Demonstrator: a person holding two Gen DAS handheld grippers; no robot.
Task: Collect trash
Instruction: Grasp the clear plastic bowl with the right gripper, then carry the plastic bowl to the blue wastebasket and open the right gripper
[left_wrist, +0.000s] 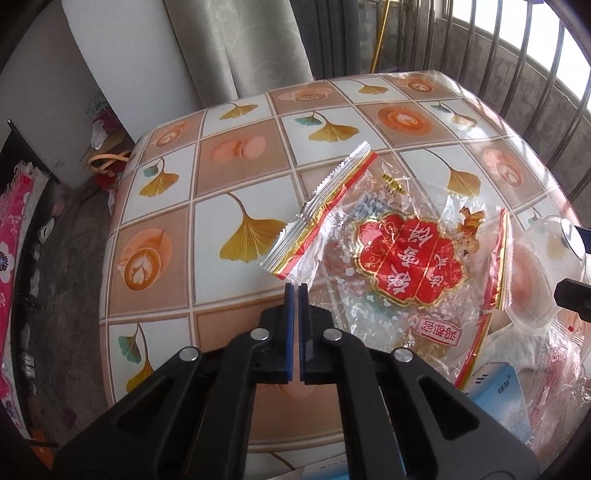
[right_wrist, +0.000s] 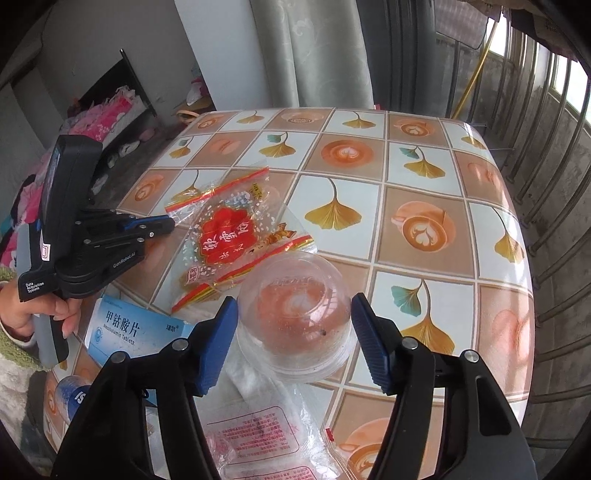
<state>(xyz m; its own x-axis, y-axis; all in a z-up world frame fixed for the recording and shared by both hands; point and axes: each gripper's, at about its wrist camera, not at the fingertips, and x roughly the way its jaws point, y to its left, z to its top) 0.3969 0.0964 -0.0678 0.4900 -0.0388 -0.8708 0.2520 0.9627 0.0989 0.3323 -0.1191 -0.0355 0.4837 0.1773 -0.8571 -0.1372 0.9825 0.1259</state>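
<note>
The left gripper (left_wrist: 295, 286) is squeezed fully together at the wrapper's (left_wrist: 388, 258) near corner; whether it has pinched the film, I cannot tell. Across the table (right_wrist: 406, 192), the right gripper (right_wrist: 293, 321) stands apart, pads either side of the upturned clear cup (right_wrist: 295, 314), not yet pressing, lined up to clamp it, I'd judge. From the cup, the wrapper lies at ten o'clock and a blue box (right_wrist: 136, 328) at nine.

wrapper (left_wrist: 388, 258): crinkled clear plastic | tablecloth (right_wrist: 424, 177): glossy | cup (right_wrist: 295, 317): clear plastic
</note>
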